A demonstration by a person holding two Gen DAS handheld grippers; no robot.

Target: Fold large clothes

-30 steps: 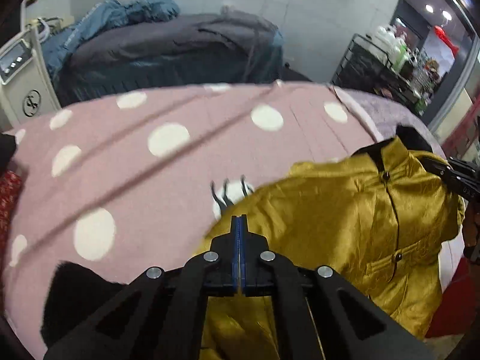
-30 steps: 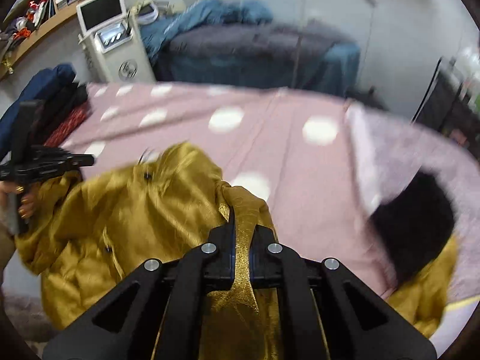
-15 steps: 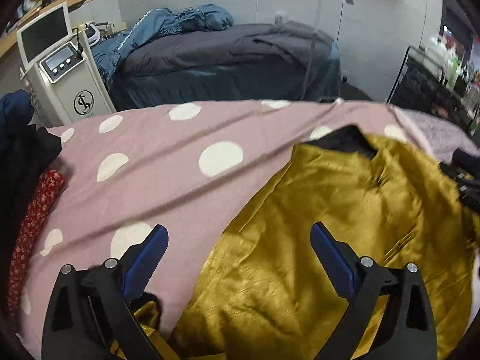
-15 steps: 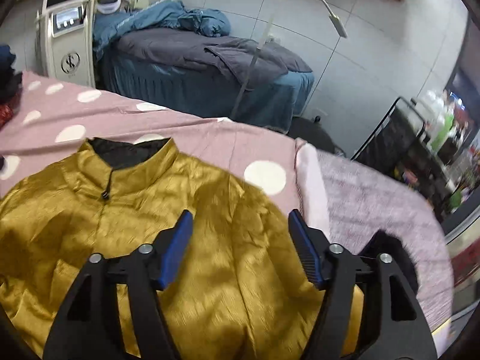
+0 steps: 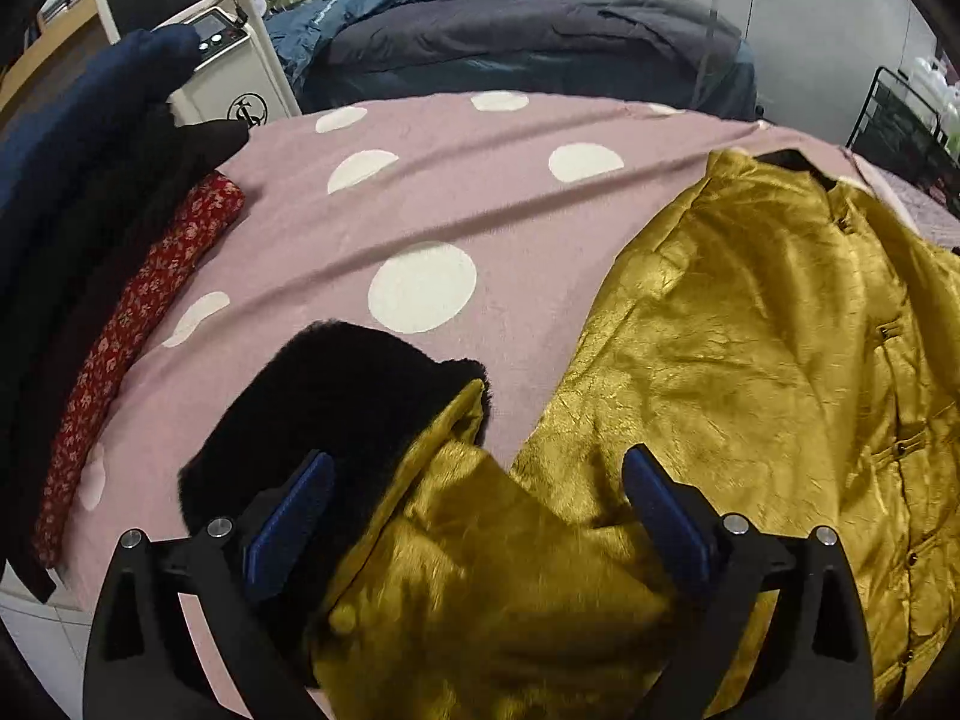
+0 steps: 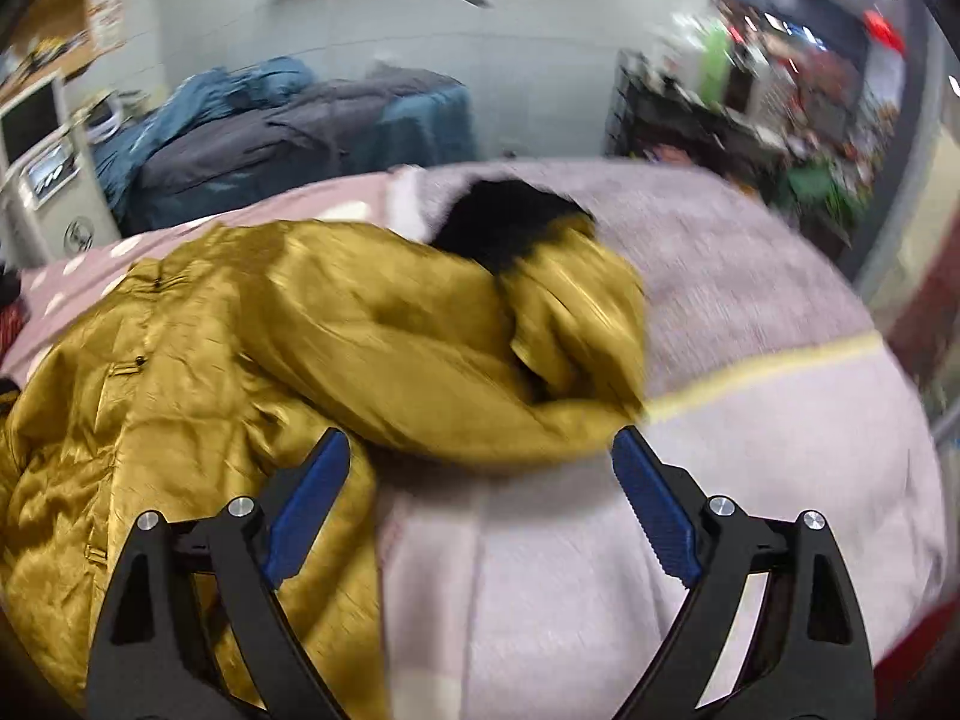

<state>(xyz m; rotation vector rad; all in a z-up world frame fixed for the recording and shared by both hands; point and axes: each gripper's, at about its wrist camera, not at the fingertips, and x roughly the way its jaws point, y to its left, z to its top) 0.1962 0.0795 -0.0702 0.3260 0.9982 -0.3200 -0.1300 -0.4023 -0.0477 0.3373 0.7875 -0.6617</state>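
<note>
Between the blue pads of the left gripper (image 5: 474, 516), which is gaping wide and gripping nothing, the jacket's left sleeve (image 5: 474, 546) is bunching up, its black fur cuff (image 5: 336, 396) turning outward toward the left pad. The right gripper (image 6: 480, 504) is likewise standing fully open and empty, hovering over bare pale blanket (image 6: 750, 420), with the right sleeve (image 6: 456, 372) lying just ahead of its fingertips and its own black cuff (image 6: 510, 222) pointing away toward the far edge of the bed.

Outward from both tools, the gold jacket (image 5: 750, 348) is lying face up on the pink dotted cover (image 5: 420, 210), collar toward the far side and hem toward the person, so its long axis is running away from the grippers (the button line is showing this plainly in the left view). The right-wrist view is blurring badly, so finer detail there is uncertain.

The relation that matters, as I judge it: each sleeve is stretching sideways off the body, crossing that long axis, and each is sitting nearest its own-side gripper. The left sleeve is already lying within the left jaws' span, so that hand looks better placed to close first; the right one would need to reach a little forward onto its sleeve.

Stacked dark clothes and a red floral piece (image 5: 138, 324) are lying at the far left.
</note>
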